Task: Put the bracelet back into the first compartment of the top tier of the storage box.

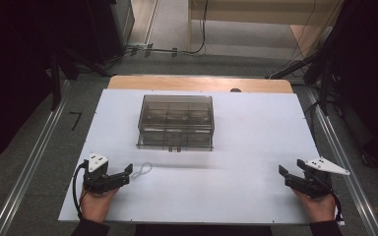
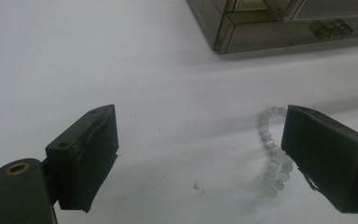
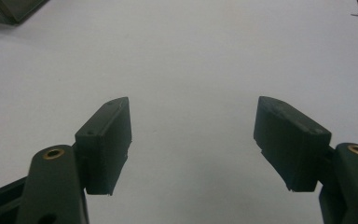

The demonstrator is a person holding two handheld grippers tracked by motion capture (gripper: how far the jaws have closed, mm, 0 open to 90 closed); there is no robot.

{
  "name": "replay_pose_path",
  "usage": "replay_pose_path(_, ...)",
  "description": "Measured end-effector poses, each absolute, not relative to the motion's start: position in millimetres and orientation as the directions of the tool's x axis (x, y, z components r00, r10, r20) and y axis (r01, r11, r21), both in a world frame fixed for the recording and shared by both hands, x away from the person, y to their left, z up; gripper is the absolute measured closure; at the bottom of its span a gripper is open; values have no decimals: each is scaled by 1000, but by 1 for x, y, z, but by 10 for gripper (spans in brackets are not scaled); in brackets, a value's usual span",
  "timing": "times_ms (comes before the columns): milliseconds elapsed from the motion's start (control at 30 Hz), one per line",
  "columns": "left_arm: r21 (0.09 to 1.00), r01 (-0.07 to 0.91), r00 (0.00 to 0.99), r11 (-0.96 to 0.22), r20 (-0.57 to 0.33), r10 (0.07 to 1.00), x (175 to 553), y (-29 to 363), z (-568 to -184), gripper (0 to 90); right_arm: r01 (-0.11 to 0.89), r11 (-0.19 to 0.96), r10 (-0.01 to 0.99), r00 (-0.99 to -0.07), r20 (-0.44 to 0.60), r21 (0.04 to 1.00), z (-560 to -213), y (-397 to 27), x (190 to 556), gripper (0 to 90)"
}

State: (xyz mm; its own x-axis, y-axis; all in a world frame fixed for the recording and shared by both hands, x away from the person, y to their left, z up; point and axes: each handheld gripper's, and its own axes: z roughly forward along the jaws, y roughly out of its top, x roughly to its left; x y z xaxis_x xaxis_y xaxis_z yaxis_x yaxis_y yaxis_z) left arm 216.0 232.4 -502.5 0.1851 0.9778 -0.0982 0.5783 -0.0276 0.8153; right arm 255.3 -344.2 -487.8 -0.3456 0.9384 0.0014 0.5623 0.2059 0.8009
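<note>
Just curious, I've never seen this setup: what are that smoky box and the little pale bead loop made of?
The box looks like hard, glossy, smoke-tinted clear plastic: its inner dividers show through the closed lid. The bead loop seems to be milky, translucent glass or stone-like beads, or perhaps plastic; they let light through softly. What they are strung on cannot be made out.

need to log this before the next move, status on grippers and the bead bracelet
Left gripper open, empty. Right gripper open, empty. Bead bracelet flat on white table, beside left gripper's jaw. Closed smoky box apart from it, nothing in the way.
</note>
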Motion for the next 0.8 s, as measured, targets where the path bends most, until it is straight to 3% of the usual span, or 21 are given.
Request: replay_pose_path(800,810,581,240,-79,-78,968,199,220,-501,151,565,208,937,-350,4,798,-488,-344,255,258)
